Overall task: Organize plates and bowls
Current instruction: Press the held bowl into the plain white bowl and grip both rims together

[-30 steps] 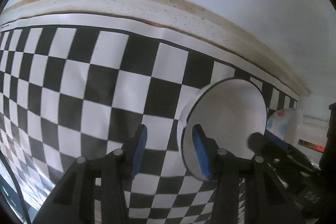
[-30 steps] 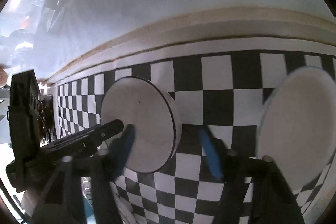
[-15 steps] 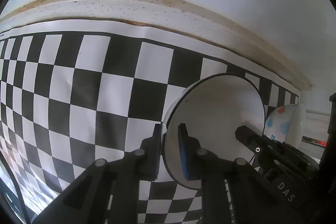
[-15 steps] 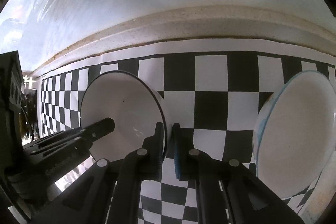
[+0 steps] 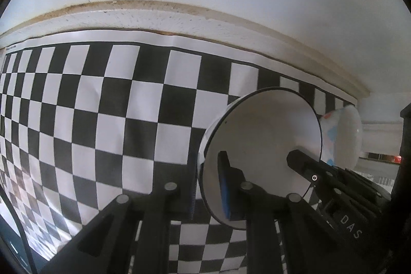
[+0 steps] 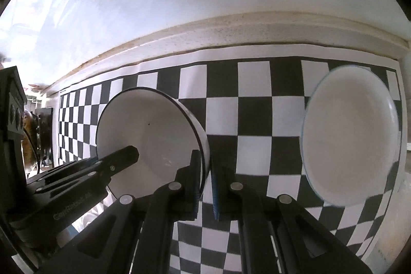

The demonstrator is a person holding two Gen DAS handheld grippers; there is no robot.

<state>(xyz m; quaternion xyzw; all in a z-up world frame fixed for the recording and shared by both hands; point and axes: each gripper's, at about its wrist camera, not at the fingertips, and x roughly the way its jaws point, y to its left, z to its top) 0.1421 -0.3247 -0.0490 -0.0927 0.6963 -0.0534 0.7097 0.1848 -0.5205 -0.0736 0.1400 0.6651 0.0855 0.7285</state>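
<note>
A white bowl with a thin dark rim [image 5: 262, 135] is held between both grippers. My left gripper [image 5: 205, 186] is shut on its left rim, one blue pad inside and one outside. My right gripper [image 6: 205, 179] is shut on the same bowl's [image 6: 149, 135] right rim. The right gripper's black finger shows inside the bowl in the left wrist view, and the left gripper's finger inside it in the right wrist view. A second white bowl with a pale blue rim [image 6: 352, 135] stands to the right; in the left wrist view its outside [image 5: 341, 135] shows coloured spots.
A black and white checkered sheet [image 5: 102, 107] covers the counter up to a white ledge [image 5: 179, 17] and wall. The sheet's right edge [image 6: 395, 68] ends just past the blue-rimmed bowl. Dark equipment [image 6: 12, 107] stands at the far left.
Both grippers closed from open onto opposite sides of the dark-rimmed bowl's rim. The views have since shifted a little, with the bowl held in both.
</note>
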